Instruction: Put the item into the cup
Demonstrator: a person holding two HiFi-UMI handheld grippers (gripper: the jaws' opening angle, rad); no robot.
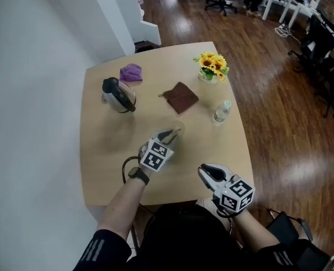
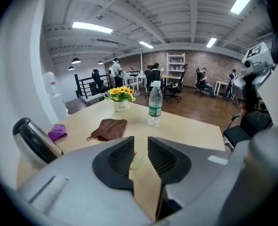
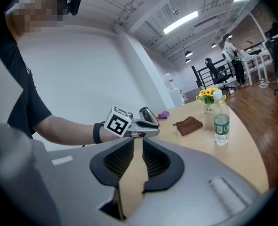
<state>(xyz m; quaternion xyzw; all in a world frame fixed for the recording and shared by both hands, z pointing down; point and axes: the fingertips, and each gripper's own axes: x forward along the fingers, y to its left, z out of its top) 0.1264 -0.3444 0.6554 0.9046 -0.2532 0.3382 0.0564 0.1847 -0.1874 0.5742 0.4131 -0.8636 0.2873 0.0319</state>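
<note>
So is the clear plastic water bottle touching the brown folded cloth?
Apart. The head view shows bare wooden table between the clear plastic water bottle and the brown folded cloth.

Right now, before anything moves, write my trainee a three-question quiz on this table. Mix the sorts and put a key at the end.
1. True or false: the water bottle lies on its side.
2. What colour is the cloth lying nearest the kettle?
3. Fill in: seen along the left tool, past its parted jaws, stands a clear ____.

Key: 1 false, it stands upright; 2 purple; 3 cup.
</note>
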